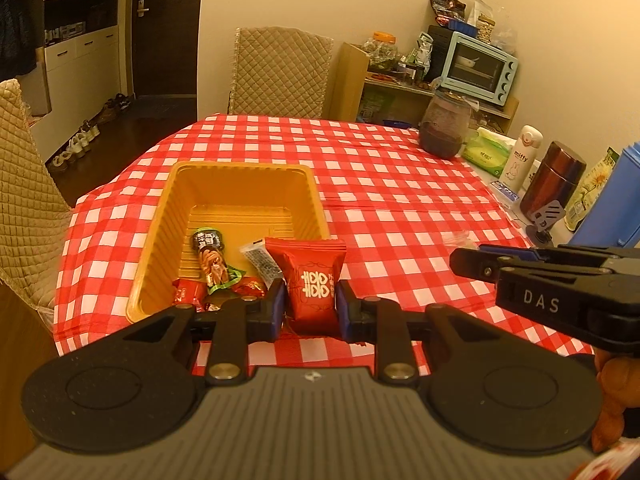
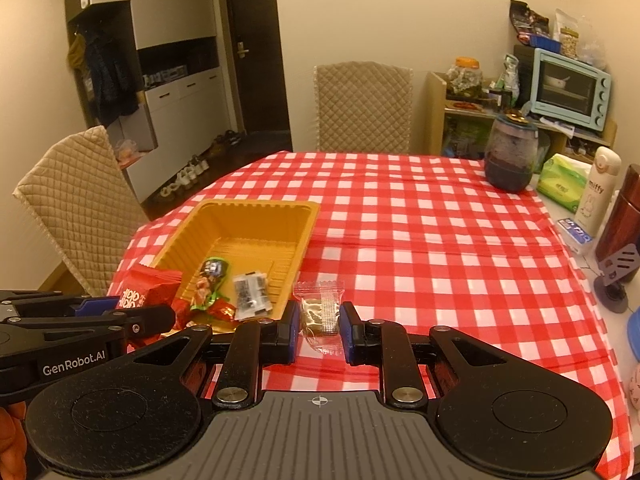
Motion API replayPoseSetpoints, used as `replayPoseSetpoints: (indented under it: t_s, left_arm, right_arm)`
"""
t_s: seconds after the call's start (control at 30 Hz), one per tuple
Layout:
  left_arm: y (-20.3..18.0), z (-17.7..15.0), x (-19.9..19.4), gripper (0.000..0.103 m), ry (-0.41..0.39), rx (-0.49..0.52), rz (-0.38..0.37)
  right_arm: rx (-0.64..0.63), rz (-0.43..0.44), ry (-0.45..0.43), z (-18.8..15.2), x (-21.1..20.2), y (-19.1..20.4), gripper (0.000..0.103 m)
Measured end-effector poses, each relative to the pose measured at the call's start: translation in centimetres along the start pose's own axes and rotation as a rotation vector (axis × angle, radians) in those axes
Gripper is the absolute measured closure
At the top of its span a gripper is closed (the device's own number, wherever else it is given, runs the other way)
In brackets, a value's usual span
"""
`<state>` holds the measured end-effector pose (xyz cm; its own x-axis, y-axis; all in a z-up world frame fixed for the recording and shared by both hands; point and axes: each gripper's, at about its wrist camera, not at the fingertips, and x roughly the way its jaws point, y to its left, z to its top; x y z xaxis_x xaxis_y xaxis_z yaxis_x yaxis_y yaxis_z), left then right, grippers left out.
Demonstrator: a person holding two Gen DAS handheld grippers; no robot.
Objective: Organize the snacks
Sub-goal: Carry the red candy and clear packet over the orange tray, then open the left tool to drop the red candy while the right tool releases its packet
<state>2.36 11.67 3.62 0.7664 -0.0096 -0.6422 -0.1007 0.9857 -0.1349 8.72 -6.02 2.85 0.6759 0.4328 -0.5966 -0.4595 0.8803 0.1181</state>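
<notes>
Left wrist view: left gripper (image 1: 311, 308) has its jaws clamped on a red foil snack packet with white characters (image 1: 313, 286), held upright just beside the near right corner of the ribbed yellow plastic tray (image 1: 240, 200). The tray sits on the red-and-white checked tablecloth (image 1: 400, 200) and holds several wrapped snacks at its near end.

Right wrist view: right gripper (image 2: 319, 326) has its jaws closed on a small clear-wrapped snack with a pale filling (image 2: 318, 314), just right of the tray's near corner.
</notes>
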Motion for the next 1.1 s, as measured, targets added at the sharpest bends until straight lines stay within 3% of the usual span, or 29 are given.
replayPoseSetpoints:
  t_s: [0.47, 1.1]
  left_arm:
    - [4.1, 1.0, 1.6, 0.079, 0.016, -0.044, 0.045]
    - [8.5, 2.7, 7.9, 0.079, 0.084, -0.057, 0.066]
  right_arm:
    - [-0.018, 0.056, 0.026, 1.1, 3.9, 2.2, 0.081]
    - [-0.017, 0.090, 0.085, 3.3, 12.1, 4.3, 0.081]
